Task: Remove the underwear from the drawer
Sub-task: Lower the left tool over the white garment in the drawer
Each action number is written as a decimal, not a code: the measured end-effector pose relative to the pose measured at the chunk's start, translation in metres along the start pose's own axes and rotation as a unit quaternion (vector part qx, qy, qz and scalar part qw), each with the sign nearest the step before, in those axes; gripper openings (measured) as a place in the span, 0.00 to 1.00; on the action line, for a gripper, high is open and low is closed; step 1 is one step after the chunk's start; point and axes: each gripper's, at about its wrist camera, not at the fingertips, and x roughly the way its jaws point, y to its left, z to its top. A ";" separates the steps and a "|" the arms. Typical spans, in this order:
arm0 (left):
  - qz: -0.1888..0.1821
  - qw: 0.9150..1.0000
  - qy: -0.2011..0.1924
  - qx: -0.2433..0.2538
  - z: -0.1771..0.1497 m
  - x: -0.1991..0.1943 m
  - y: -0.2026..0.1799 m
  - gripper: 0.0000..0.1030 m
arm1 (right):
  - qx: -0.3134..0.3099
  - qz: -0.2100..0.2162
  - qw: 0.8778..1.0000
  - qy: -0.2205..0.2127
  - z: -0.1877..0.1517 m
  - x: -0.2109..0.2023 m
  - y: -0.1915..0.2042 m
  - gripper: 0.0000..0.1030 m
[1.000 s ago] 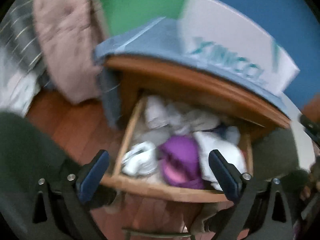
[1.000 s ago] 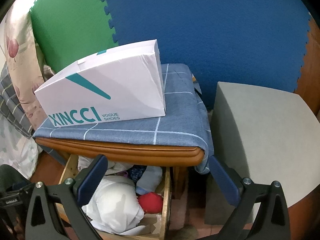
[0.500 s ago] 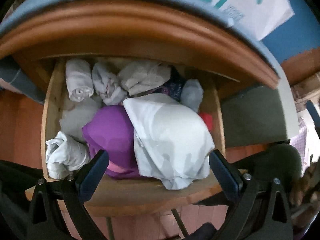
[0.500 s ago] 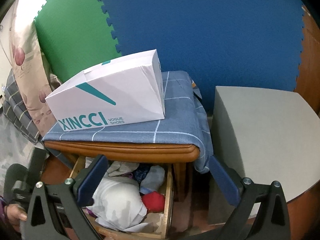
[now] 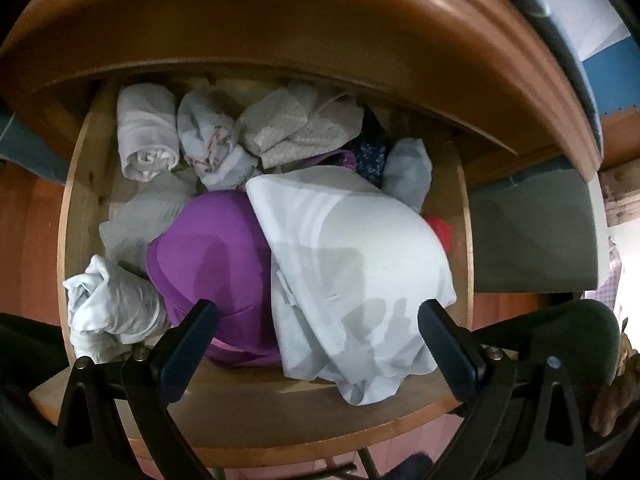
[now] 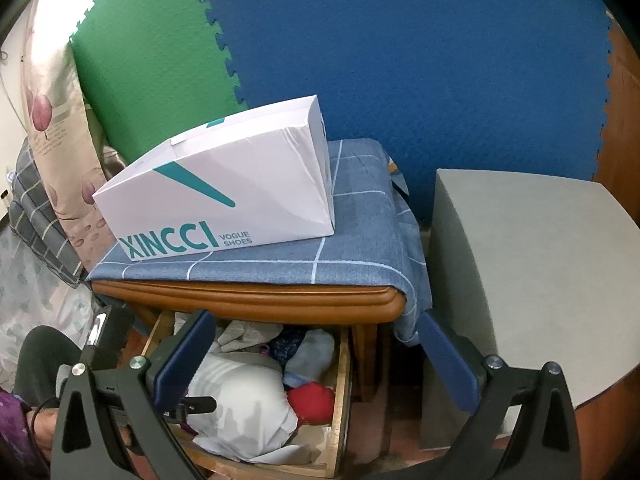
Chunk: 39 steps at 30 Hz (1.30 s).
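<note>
Left claw [image 5: 318, 316] hangs spread wide right above the purple underwear [image 5: 212, 260] and white garment [image 5: 352, 264], lined up for a grab; right claw [image 6: 316, 344], also spread, waits clear above the drawer [image 6: 340, 404].

Brightness: we see an evenly lit room in the right wrist view; the left wrist view is dimmer inside the drawer [image 5: 80, 184].
Shadows: we see two dark finger-shaped shadows falling on the white garment [image 5: 352, 256] and the purple garment [image 5: 212, 252]; the tabletop edge [image 5: 304, 32] shades the drawer's back.
Glare: we note a soft highlight along that edge and a blown-out white patch at the far right.
Distortion: we see strong fisheye bending and black corners in both views.
Sharpness: we find both views mostly sharp, softening at the rims.
</note>
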 end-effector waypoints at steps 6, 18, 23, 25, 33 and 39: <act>0.006 1.000 0.006 0.011 0.001 0.006 -0.004 0.96 | -0.005 0.002 1.000 0.001 -0.001 0.001 0.002 1.00; 0.077 0.994 -0.018 0.077 -0.003 0.012 -0.028 0.96 | -0.005 0.001 1.000 0.004 -0.002 0.003 0.005 1.00; 0.138 0.983 -0.060 0.105 -0.012 0.003 -0.034 0.96 | -0.004 0.002 1.000 0.007 -0.001 0.004 0.004 1.00; 0.148 0.980 -0.072 0.113 -0.015 -0.001 -0.036 0.96 | -0.005 0.002 1.000 0.007 -0.001 0.004 0.004 1.00; 0.156 0.976 -0.075 0.131 -0.018 0.001 -0.042 0.96 | -0.005 0.002 1.000 0.008 -0.001 0.005 0.005 1.00; 0.137 0.980 -0.075 0.124 -0.016 0.004 -0.048 0.96 | -0.008 0.002 1.000 0.008 -0.002 0.005 0.006 1.00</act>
